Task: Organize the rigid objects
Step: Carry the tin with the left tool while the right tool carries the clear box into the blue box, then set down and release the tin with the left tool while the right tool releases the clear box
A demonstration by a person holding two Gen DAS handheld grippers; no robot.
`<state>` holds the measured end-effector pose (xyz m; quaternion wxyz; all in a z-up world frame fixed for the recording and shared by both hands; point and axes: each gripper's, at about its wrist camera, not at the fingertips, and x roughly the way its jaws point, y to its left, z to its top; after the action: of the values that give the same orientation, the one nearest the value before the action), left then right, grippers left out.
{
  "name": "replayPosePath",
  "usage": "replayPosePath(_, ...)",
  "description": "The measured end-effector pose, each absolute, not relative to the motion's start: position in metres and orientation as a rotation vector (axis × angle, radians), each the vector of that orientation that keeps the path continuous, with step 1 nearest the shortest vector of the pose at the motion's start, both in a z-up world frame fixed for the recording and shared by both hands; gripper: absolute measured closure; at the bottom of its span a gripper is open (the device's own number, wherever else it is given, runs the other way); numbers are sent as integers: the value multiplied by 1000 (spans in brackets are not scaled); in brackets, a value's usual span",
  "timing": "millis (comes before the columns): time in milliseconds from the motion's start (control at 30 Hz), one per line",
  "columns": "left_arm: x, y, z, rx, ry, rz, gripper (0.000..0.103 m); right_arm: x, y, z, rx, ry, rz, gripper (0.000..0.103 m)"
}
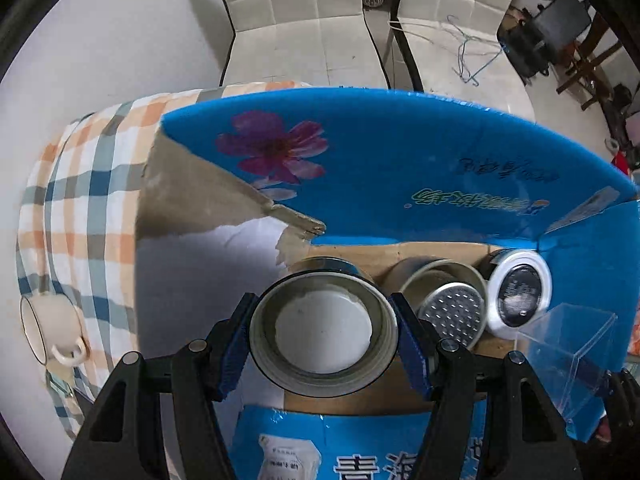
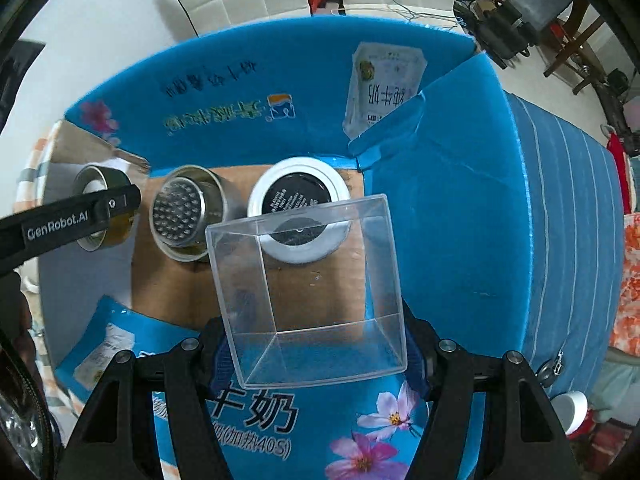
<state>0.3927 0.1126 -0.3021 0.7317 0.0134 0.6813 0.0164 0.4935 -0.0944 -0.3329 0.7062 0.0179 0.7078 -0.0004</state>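
Note:
My left gripper (image 1: 322, 334) is shut on a roll of tape (image 1: 324, 332), held just over the left end of the open blue cardboard box (image 1: 380, 148); the roll also shows in the right wrist view (image 2: 102, 204). My right gripper (image 2: 314, 350) is shut on a clear plastic box (image 2: 308, 288), held above the cardboard floor; it also shows in the left wrist view (image 1: 568, 356). On the floor lie a metal strainer cup (image 2: 184, 212) (image 1: 448, 304) and a white-rimmed black lid (image 2: 300, 216) (image 1: 518, 292).
A white cup (image 1: 52, 328) lies on the checked cloth (image 1: 80, 200) left of the box. The box's left wall is torn (image 1: 288, 216). A blue striped cloth (image 2: 568, 220) lies right of the box. White chairs (image 1: 304, 20) stand behind.

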Motion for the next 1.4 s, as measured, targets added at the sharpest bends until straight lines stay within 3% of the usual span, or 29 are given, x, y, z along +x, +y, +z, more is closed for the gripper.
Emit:
replayPosePath(1067, 411, 114, -324, 8, 1633, 14, 40, 495, -98, -406, 139, 1745, -40, 34)
replayPosePath(1233, 408, 111, -319, 38, 1620, 23, 31, 501, -98, -411, 160, 1785, -30, 31)
replayPosePath(1367, 404, 108, -314, 90, 1605, 41, 25, 503, -95, -410, 149, 1778, -17, 16)
replayPosePath(1400, 404, 107, -312, 100, 1601, 46, 17, 503, -93, -408, 138, 1775, -20, 14)
